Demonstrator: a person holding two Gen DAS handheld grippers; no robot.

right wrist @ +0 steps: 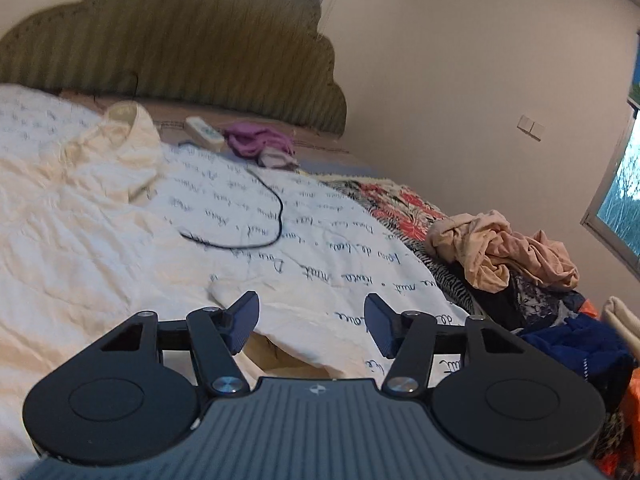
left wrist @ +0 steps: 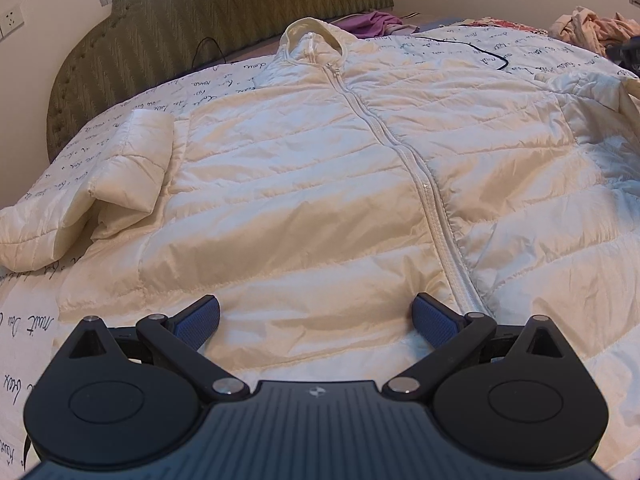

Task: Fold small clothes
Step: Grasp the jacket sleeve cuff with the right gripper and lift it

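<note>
A cream quilted puffer jacket (left wrist: 320,168) lies face up and zipped on the bed, collar toward the headboard. Its left sleeve (left wrist: 100,188) is folded back on itself beside the body. My left gripper (left wrist: 316,322) is open and empty just above the jacket's hem, left of the zipper (left wrist: 436,208). In the right wrist view the jacket (right wrist: 80,220) fills the left side, and its right sleeve (right wrist: 312,320) lies under my right gripper (right wrist: 312,322), which is open and empty.
The bed has a white sheet with black script (right wrist: 320,248) and a green padded headboard (left wrist: 224,12). A black cable (right wrist: 276,216), a purple garment (right wrist: 260,140) and a white remote (right wrist: 204,132) lie near the headboard. A pile of clothes (right wrist: 504,252) sits at the right.
</note>
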